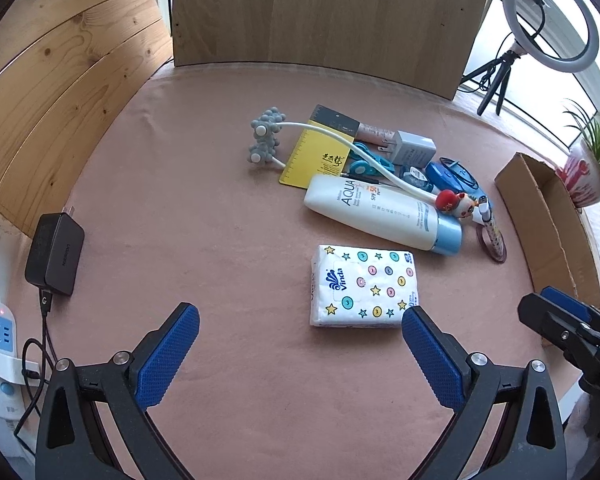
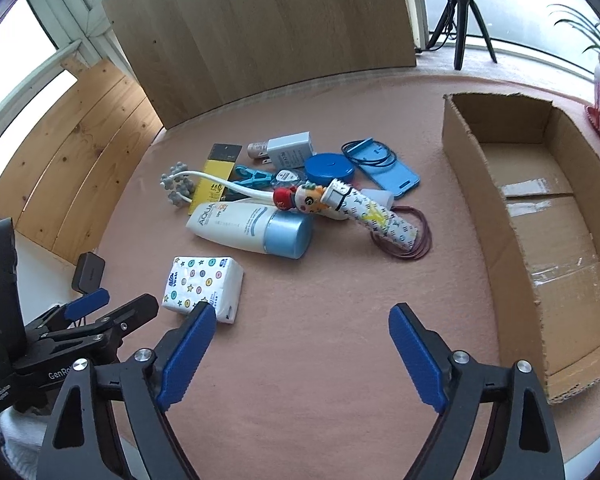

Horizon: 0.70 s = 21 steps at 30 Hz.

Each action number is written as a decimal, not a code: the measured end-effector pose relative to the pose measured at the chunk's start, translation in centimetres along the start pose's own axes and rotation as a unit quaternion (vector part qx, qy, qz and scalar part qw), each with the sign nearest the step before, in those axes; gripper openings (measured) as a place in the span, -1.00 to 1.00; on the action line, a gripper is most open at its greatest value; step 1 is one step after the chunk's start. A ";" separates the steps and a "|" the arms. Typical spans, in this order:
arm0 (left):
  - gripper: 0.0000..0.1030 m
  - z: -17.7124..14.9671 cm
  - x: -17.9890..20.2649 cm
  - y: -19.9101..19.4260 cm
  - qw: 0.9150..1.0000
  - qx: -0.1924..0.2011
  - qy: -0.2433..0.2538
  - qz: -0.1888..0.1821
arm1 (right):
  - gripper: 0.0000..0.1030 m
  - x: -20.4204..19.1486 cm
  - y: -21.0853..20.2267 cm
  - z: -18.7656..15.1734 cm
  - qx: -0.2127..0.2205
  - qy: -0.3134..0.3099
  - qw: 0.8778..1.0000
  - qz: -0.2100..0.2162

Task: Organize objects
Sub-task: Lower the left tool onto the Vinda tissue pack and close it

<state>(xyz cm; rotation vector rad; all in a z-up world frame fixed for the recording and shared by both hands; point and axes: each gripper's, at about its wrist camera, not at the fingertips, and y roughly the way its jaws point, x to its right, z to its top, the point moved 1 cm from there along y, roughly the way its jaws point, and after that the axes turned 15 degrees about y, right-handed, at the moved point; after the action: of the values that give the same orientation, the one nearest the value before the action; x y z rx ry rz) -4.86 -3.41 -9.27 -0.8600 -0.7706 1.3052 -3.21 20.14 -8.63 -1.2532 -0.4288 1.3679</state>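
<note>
We held the left gripper (image 1: 300, 344) and right gripper (image 2: 302, 344) wide open and empty; the tissue pack (image 1: 362, 285) lay at one o'clock on the bench (image 1: 220, 200), so we judged straddling its short sides squarely best

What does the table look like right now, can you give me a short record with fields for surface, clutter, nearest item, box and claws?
surface: pink cloth table
clutter: pile at centre, including sunscreen bottle, yellow ruler card, white charger, blue phone case, patterned tube
nearest item: tissue pack, lying apart from the pile, in front of the left claw
box: cardboard box, open, nothing seen inside, on the right
claws: left claw open; right claw open; neither holds anything
</note>
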 end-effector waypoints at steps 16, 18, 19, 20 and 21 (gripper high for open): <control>0.37 0.0 0.1 2.4 0.996 -0.007 -0.008 -0.091 | 0.07 -2.2 5.0 0.5 -0.086 0.018 0.995 0.044; 0.32 0.1 0.1 2.7 0.995 -0.010 -0.009 -0.100 | 0.06 -2.2 5.5 0.6 -0.095 0.024 0.994 0.052; 0.27 0.1 0.1 2.8 0.995 -0.012 -0.011 -0.103 | 0.06 -2.2 5.7 0.6 -0.100 0.027 0.993 0.055; 0.22 0.1 0.1 3.0 0.994 -0.013 -0.012 -0.106 | 0.05 -2.3 5.9 0.6 -0.105 0.030 0.992 0.058; 0.20 0.1 0.1 3.2 0.994 -0.014 -0.012 -0.109 | 0.05 -2.3 6.2 0.7 -0.108 0.032 0.992 0.060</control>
<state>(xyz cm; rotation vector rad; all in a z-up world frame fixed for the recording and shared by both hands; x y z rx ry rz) -6.43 -3.15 -12.00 -0.7600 -0.8786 1.1160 -7.32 16.80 -12.61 -1.5181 -0.4730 1.4067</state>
